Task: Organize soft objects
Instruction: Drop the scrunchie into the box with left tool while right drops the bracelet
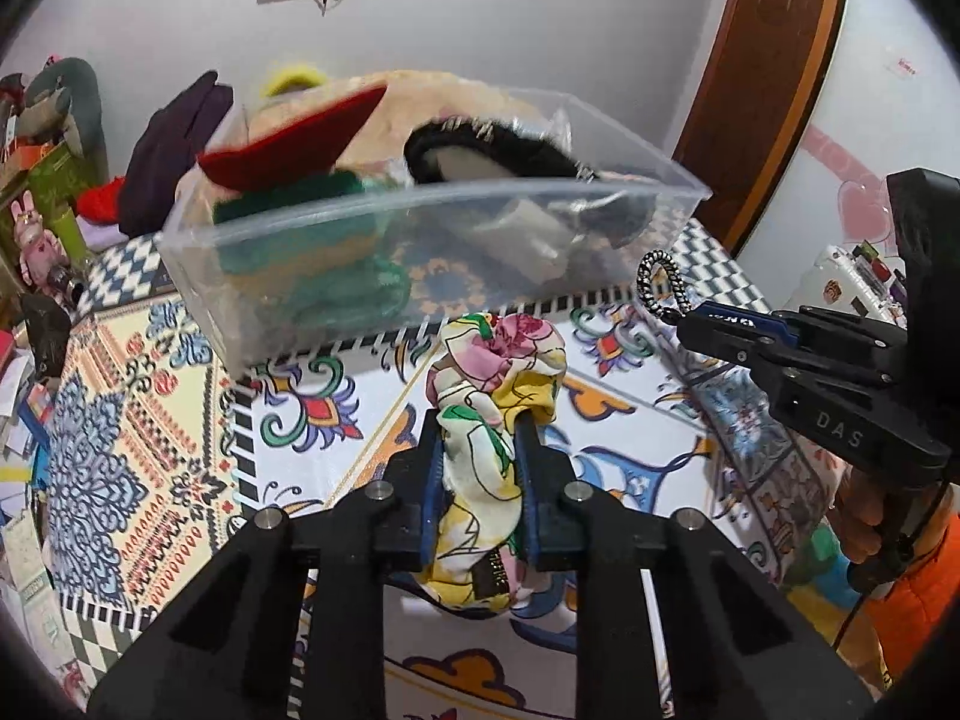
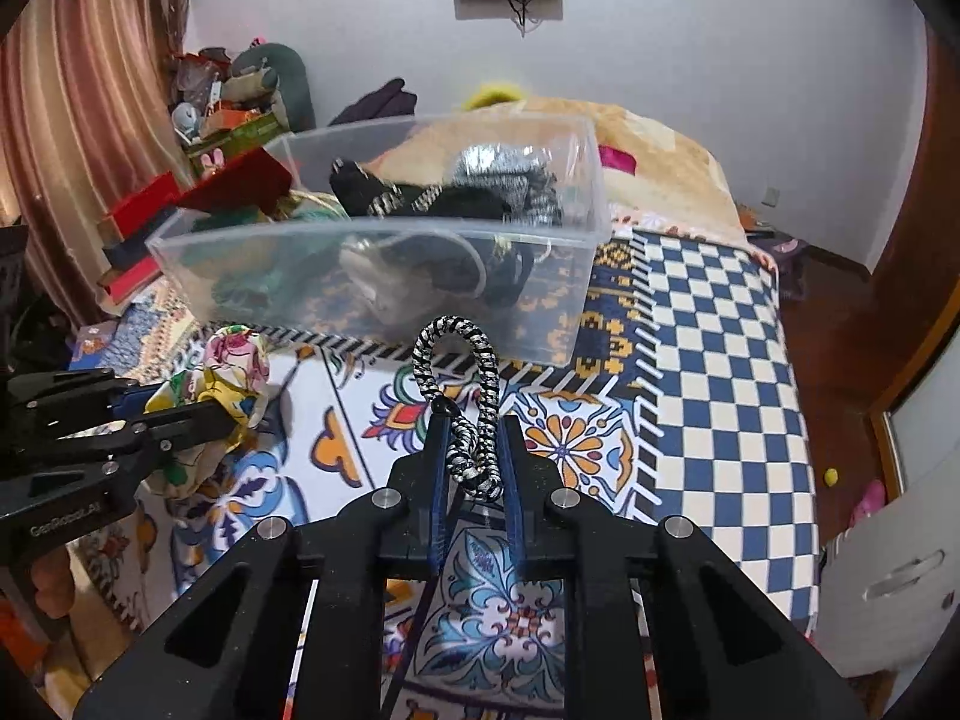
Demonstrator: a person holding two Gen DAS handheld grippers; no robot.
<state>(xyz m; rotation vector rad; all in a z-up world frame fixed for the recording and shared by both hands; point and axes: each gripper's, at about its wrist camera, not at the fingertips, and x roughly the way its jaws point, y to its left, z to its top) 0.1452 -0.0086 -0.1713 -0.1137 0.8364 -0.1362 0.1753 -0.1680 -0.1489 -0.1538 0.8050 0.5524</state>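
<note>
My left gripper (image 1: 480, 420) is shut on a floral fabric scrunchie (image 1: 495, 372), held above the patterned bedspread; it also shows in the right wrist view (image 2: 231, 372). My right gripper (image 2: 471, 420) is shut on a black-and-white braided cord loop (image 2: 459, 360), seen in the left wrist view (image 1: 660, 285) too. A clear plastic bin (image 1: 432, 204) stands just ahead of both grippers, holding green, red, black and grey soft items. In the right wrist view the bin (image 2: 372, 240) is straight ahead.
A patterned bedspread (image 2: 720, 360) covers the bed. A peach pillow (image 2: 660, 162) lies behind the bin. Clutter, boxes and dark clothes (image 1: 174, 150) sit at the far left. A wooden door (image 1: 756, 90) and a white cabinet (image 2: 900, 570) stand to the right.
</note>
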